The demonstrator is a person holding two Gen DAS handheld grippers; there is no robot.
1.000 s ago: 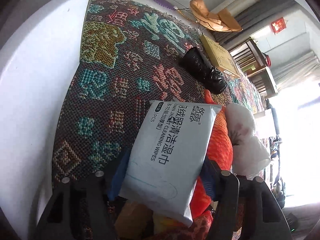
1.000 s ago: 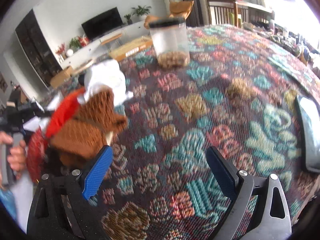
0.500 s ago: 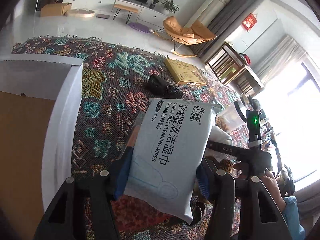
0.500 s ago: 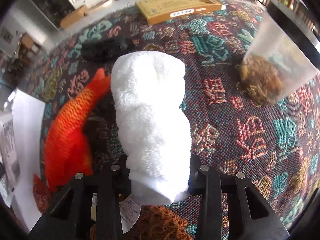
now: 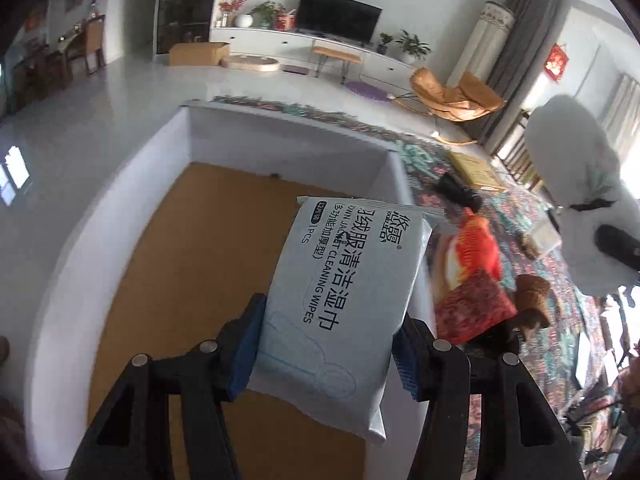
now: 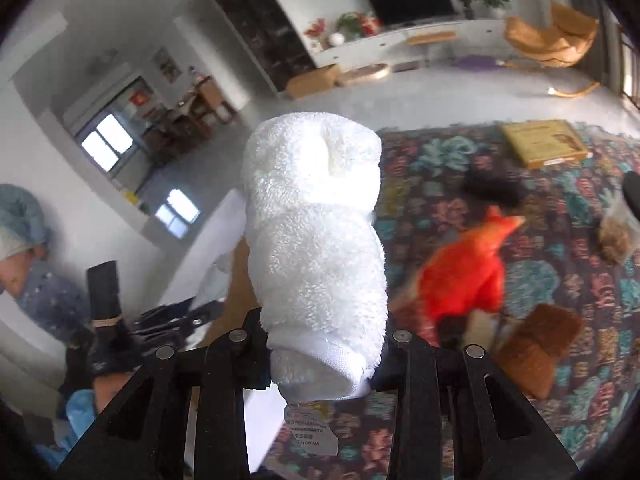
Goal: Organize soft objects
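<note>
White towel (image 6: pixel 316 240) now lifted off rug (image 6: pixel 560 280).

Wipes pack (image 5: pixel 344 304) above box (image 5: pixel 120 208), knit items (image 5: pixel 476 248) on blanket (image 5: pixel 560 280) to its right

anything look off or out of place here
Nothing looks spilled or damaged. The left tool holds the wipes pack over the open white box; the right tool grips the rolled white towel. The orange knit item lies loose on the patterned cloth.
</note>
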